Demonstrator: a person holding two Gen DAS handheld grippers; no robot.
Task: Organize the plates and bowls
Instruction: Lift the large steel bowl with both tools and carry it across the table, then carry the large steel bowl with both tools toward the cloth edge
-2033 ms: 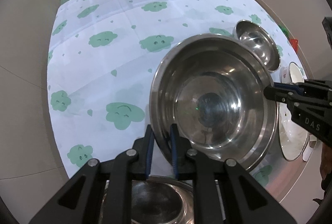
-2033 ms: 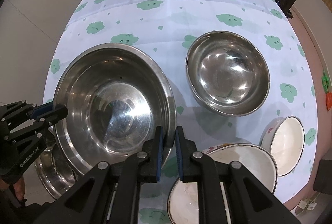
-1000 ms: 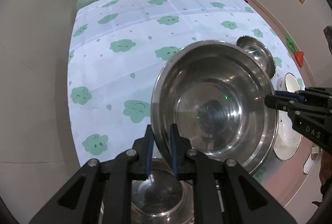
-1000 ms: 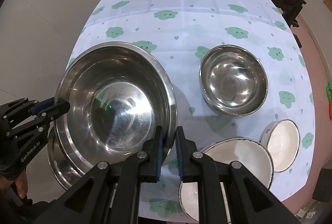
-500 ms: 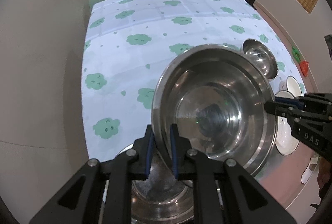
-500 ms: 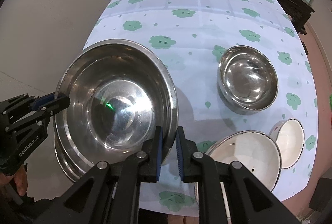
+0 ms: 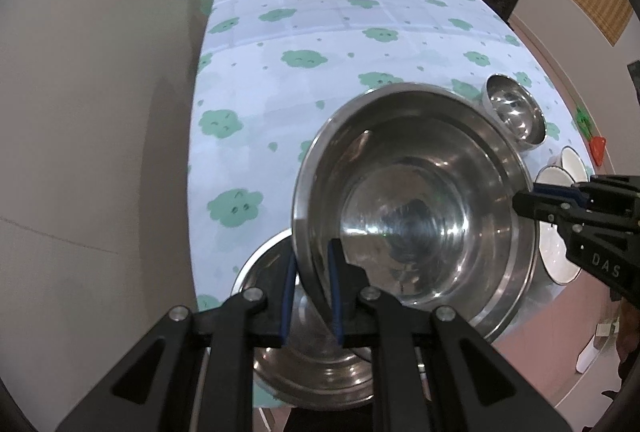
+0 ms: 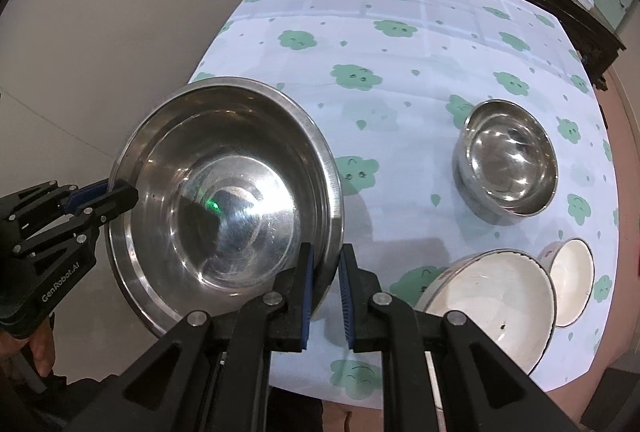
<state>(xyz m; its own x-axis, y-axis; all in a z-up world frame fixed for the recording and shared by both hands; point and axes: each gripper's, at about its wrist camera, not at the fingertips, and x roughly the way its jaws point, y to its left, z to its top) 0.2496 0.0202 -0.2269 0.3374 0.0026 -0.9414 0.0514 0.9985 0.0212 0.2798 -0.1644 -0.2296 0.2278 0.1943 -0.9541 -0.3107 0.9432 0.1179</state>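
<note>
Large steel bowl (image 7: 416, 207), empty, pinched by both grippers above another steel bowl (image 7: 280, 352).

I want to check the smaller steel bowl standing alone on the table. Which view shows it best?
The right wrist view: the small steel bowl shows whole and unobstructed on the tablecloth. In the left wrist view it is smaller, near the edge, partly behind the held large bowl.

Opposed downward wrist views, close, sharing steel bowl (image 7: 416, 207)

Dim indoor light, glare on steel bowl (image 8: 224, 191), fisheye-warped dark edges.
</note>
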